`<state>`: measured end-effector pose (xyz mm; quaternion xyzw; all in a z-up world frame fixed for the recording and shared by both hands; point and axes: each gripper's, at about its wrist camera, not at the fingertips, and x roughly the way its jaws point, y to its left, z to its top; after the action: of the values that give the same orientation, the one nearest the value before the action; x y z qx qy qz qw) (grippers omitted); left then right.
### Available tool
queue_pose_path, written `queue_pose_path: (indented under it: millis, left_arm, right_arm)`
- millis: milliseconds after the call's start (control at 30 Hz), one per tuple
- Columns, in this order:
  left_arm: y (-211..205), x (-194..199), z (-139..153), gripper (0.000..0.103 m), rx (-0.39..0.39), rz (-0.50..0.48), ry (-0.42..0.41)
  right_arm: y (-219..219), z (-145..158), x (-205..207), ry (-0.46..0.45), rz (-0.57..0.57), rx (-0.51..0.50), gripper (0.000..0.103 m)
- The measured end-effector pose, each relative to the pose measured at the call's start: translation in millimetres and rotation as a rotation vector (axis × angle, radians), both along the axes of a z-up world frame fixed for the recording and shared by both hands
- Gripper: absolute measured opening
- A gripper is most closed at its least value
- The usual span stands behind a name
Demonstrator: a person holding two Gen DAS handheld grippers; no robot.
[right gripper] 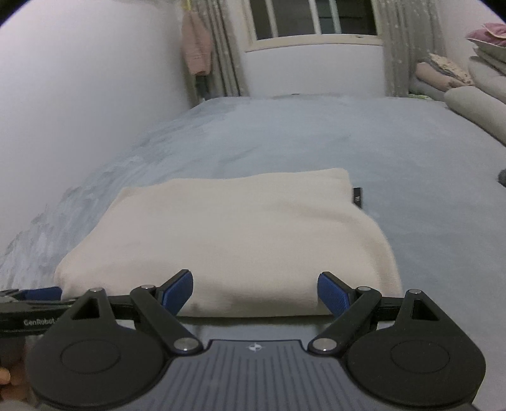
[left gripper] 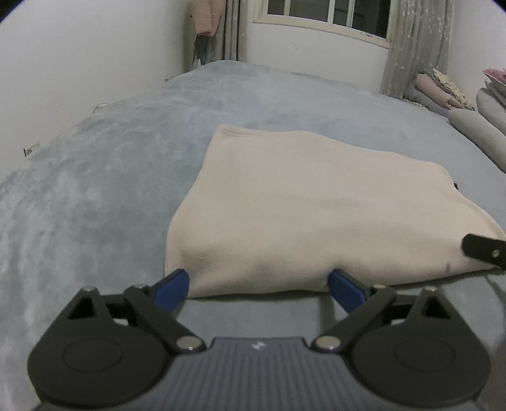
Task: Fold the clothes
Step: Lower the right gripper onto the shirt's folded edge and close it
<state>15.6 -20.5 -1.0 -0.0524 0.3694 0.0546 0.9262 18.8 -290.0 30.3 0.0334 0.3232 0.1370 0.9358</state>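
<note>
Both grippers sit lowest in frame, nearest the lens: left gripper [left gripper: 259,284] and right gripper [right gripper: 255,292], each with jaws spread wide, gripping nothing. Blue pads straddle the near edge of the garment; I can't tell if the tips touch fabric or just flank it.

Bed [left gripper: 95,189] is the biggest thing, grey plush cover filling the middle of both views. It works as the folding surface, hence everything low and flat.

Garment [left gripper: 316,205], cream, lies centre frame on the bed, already folded into a thick rectangle with a rounded fold along the near edge. Small black tag [right gripper: 357,197] sticks out at its far right side in the right view. My read: fold mostly done, and the wide jaws suit either a release or lining up for one more half-fold from the near edge.

Pose: both grippers held level, close to the cover, pointing along the bed toward the window [right gripper: 310,19] at top centre. They're side by side on the same edge: the right one's finger shows at mid right in the left view, the left one's arm at lower left in the right view.

Pillows [right gripper: 474,104] stack at upper right, well apart from the garment.
</note>
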Motion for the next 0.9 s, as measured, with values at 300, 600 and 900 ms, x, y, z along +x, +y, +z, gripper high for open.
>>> queue_pose_path:
  millis: [300, 600, 900]
  left_arm:
    - [8, 2, 4, 0.094, -0.031, -0.003, 0.012]
    - [5, 0, 4, 0.093, -0.023, 0.005, 0.015]
    - [6, 0, 2, 0.093, -0.018, 0.004, 0.014]
  right_arm:
    - [-30, -11, 9, 0.032, -0.030, -0.032, 0.086]
    - [-61, -14, 17, 0.072, -0.064, 0.136, 0.086]
    - [-73, -14, 19, 0.081, -0.067, 0.236, 0.086]
